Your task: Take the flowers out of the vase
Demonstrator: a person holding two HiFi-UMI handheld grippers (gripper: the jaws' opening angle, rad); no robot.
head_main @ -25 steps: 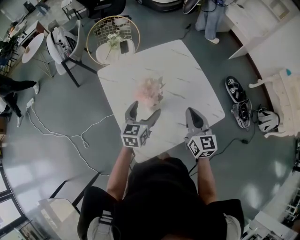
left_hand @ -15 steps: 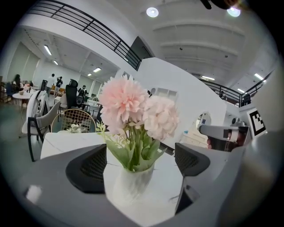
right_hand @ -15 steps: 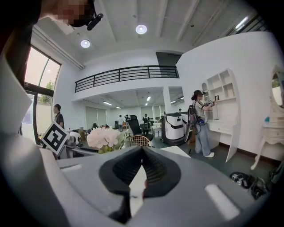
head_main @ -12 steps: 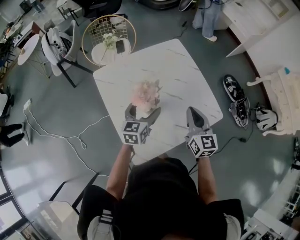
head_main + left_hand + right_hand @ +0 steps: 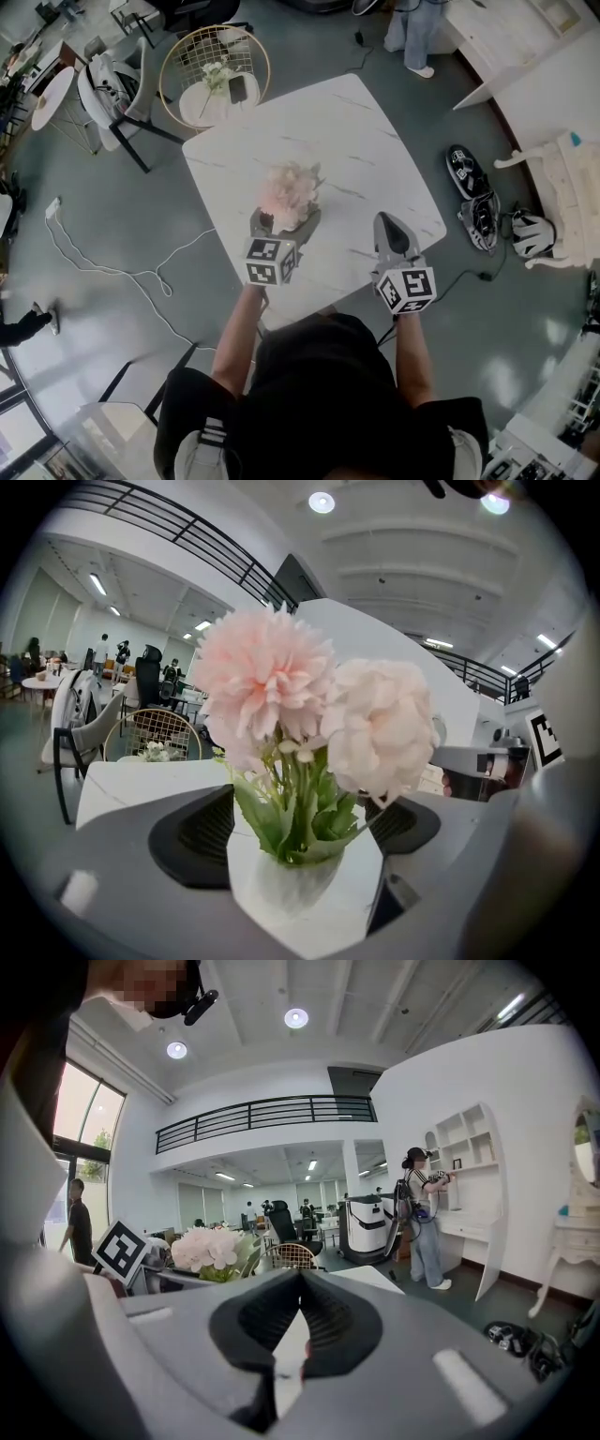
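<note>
– Grey floor all round, and a white worktop with thin grey lines in it, like stone. What's on it?

– Just one thing. Pink flowers in a vase, near the middle of the worktop, a bit toward the near edge.

– Are any flowers out yet?

– No. All the stems are down in the vase. I think the job has only just begun. The pulling out is all left to do.

– What is the left gripper doing?

– Its jaws are wide apart, and the vase stands right between them, one dark ribbed pad on each side. I can't tell if the pads touch it. They hold nothing yet.

– And the right gripper?

– It hangs over the worktop by the near right edge, well apart from the vase. Its jaws are closed tip to tip, with nothing in them.

– What do the flowers look like up close?

– Two big round puffs with lots of soft, frilly petals, one pinker and one paler. Green pointy leaves and thin stems bunch together below them.

– And the vase?

– It is small, pale and cloudy, and looks smooth. It gets narrower toward the bottom. I guess it could tip easily when the stems get tugged.
</note>
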